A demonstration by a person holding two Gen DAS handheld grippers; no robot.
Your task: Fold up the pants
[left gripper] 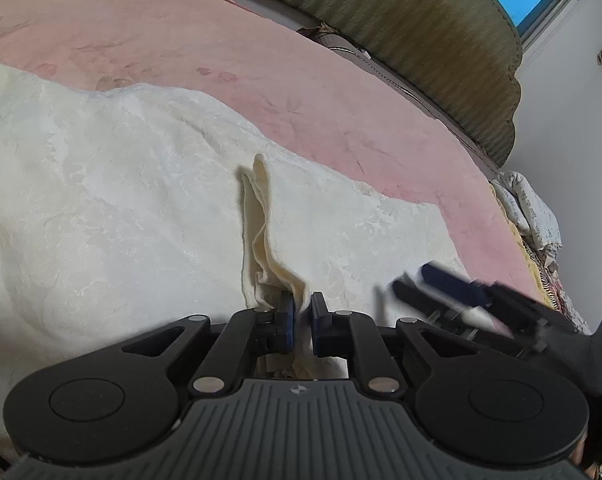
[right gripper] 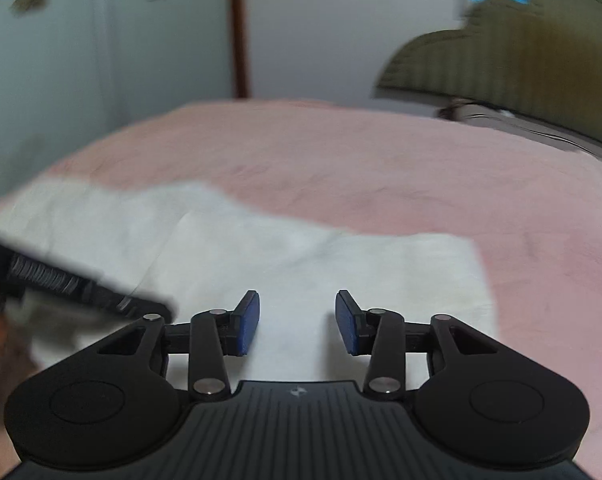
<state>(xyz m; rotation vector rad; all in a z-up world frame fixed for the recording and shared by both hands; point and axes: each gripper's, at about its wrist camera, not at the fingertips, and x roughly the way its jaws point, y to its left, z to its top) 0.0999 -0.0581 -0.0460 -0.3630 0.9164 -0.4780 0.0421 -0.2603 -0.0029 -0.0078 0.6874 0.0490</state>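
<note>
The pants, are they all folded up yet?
Not yet. The cream pants lie spread flat on the pink blanket. The left gripper has a bunched ridge of the fabric between its pads; the right gripper is open and empty. Folding them smaller is left.

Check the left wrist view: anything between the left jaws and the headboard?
Left wrist view: cream pants, a raised fold running up from the left gripper, then bare pink bedspread up to the olive headboard.
</note>
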